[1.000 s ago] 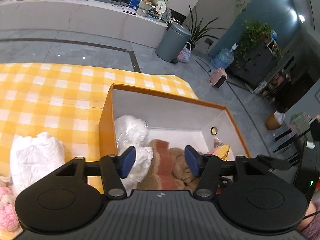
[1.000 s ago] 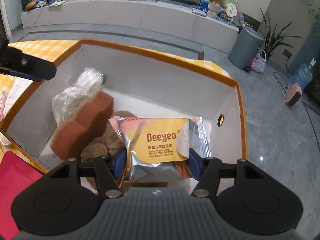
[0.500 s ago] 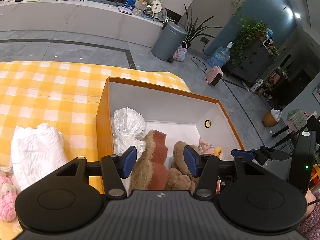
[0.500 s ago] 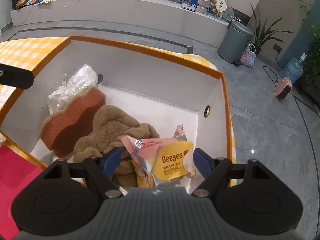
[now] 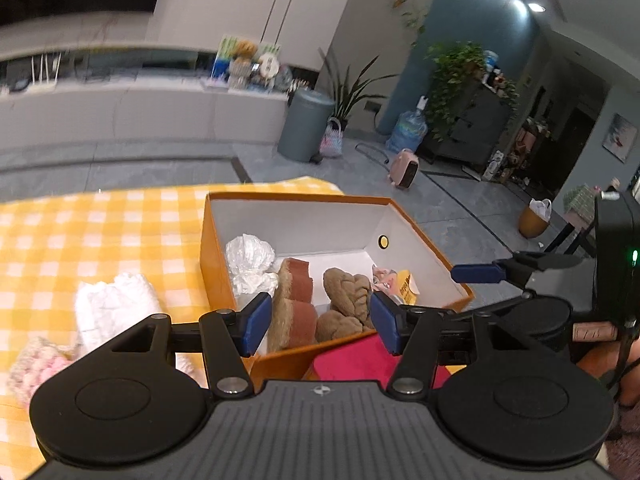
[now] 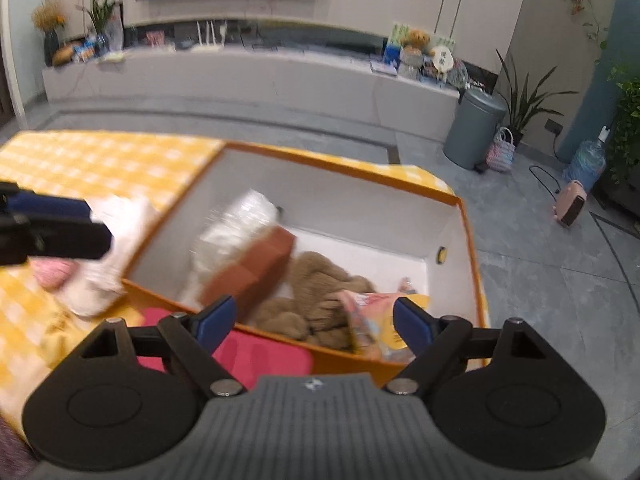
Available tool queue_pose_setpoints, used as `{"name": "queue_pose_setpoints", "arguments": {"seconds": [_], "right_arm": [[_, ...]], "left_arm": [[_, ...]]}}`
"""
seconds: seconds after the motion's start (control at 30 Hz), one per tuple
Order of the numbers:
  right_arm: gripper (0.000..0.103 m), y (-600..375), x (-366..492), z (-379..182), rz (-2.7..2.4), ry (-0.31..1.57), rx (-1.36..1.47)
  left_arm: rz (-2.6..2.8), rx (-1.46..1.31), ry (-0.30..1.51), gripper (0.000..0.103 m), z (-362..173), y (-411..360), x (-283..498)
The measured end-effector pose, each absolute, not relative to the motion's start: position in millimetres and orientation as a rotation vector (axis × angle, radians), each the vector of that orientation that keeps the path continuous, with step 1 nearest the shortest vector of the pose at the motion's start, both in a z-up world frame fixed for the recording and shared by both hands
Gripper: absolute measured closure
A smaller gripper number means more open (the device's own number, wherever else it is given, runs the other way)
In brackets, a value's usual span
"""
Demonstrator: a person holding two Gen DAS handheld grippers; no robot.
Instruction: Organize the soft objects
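An orange box (image 5: pixel 216 256) (image 6: pixel 468 232) with white inner walls stands on the yellow checked cloth. In it lie a crumpled clear plastic bag (image 5: pixel 250 258) (image 6: pixel 232 224), a brown sponge (image 5: pixel 298 300) (image 6: pixel 250 274), a brown plush toy (image 5: pixel 348 296) (image 6: pixel 320 284) and an orange wet-wipes pack (image 5: pixel 396 282) (image 6: pixel 372 316). My left gripper (image 5: pixel 318 326) is open and empty, above the box's near edge. My right gripper (image 6: pixel 314 322) is open and empty, above the near edge; it also shows in the left wrist view (image 5: pixel 476 273).
A red cloth (image 5: pixel 356 360) (image 6: pixel 260 356) lies in front of the box. A white folded cloth (image 5: pixel 116 312) (image 6: pixel 108 256) and a pink fluffy item (image 5: pixel 36 364) (image 6: pixel 52 274) lie left of the box. The table edge drops to the grey floor on the right.
The right gripper let go of the wet-wipes pack, which now lies in the box, and both grippers pulled back and up from the box.
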State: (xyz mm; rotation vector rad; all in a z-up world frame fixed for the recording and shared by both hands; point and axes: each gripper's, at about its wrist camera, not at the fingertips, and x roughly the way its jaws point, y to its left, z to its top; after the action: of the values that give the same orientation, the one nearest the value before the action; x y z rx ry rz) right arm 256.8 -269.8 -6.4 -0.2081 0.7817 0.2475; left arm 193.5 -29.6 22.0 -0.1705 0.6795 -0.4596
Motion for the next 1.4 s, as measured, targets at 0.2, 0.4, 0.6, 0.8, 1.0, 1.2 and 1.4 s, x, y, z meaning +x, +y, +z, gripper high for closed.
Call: {"name": "queue_pose_setpoints", "arguments": {"seconds": [0.2, 0.4, 0.6, 0.8, 1.0, 1.2, 1.4], "right_arm": [[0.018, -248.4, 221.7, -2.5, 0.259, 0.744, -0.167], [0.015, -233.0, 183.5, 1.6, 0.233, 0.674, -0.135], [0.013, -217.4, 147.5, -2.5, 0.203, 0.619, -0.101], [0.013, -195.5, 122.6, -15.0, 0.204, 0.588, -0.109], [0.013, -165.3, 105.7, -26.6, 0.246, 0.551, -0.171], [0.013, -141.0, 97.0, -38.6, 0.271, 0.52, -0.196], [0.014, -118.6, 103.9, -55.5, 0.296, 0.545, -0.217]], "left_arm": [[-0.437, -0.147, 0.628, 0.037, 24.0, -15.7, 153.1], [-0.391, -0.141, 0.608, 0.036, 18.2, 6.7, 123.4], [-0.355, -0.173, 0.628, 0.035, 4.3, 27.3, 107.8], [-0.331, -0.164, 0.666, 0.035, -10.5, 42.1, 98.2], [-0.332, -0.158, 0.684, 0.035, -24.9, 58.2, 88.8], [-0.299, -0.173, 0.726, 0.036, -41.6, 78.1, 88.5], [-0.271, -0.213, 0.76, 0.036, -56.5, 97.4, 94.8]]}}
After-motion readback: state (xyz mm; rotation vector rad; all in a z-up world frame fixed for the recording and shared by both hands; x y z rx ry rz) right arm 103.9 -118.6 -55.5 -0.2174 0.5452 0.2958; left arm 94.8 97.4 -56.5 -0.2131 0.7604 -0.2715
